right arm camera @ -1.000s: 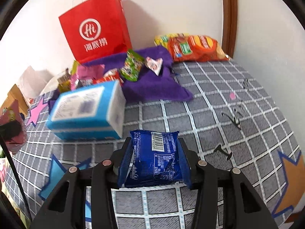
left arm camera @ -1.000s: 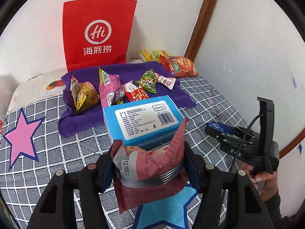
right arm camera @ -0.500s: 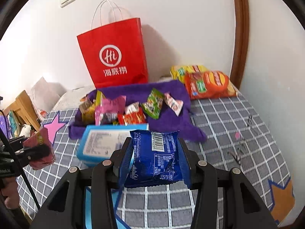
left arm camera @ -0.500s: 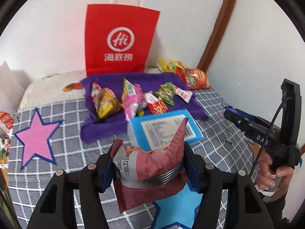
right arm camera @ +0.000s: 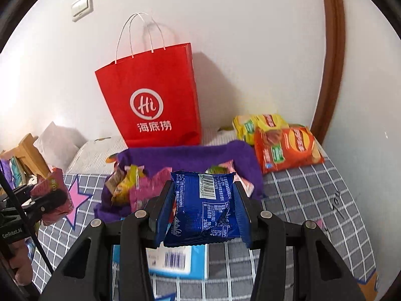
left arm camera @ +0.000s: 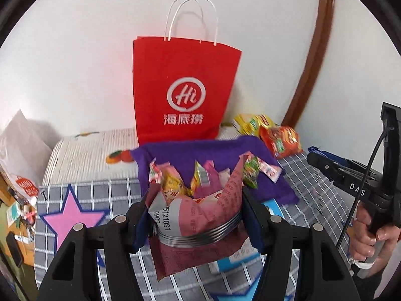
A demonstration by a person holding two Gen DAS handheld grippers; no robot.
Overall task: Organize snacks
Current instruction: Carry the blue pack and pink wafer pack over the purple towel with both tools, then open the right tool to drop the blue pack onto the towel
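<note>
My left gripper (left arm camera: 198, 215) is shut on a pink-red snack packet (left arm camera: 200, 215), held above the bed. My right gripper (right arm camera: 204, 208) is shut on a blue snack packet (right arm camera: 204, 208), also held up in the air. It shows at the right of the left wrist view (left arm camera: 323, 161). A red paper bag (left arm camera: 185, 95) with white handles stands open against the wall; it also shows in the right wrist view (right arm camera: 153, 100). Several small snack packets (left arm camera: 173, 180) lie on a purple cloth (left arm camera: 195, 153) in front of the bag.
A blue box (right arm camera: 180, 260) lies on the grey checked bedcover (right arm camera: 313, 200) below my grippers. Orange and yellow chip bags (right arm camera: 285, 148) lie by the wall at the right. A brown door frame (right arm camera: 330, 57) runs up the right. Clutter sits at the far left (left arm camera: 20, 205).
Both grippers have risen and pulled back with their packets. The red bag now shows in full and the blue box has dropped below the fingers.
</note>
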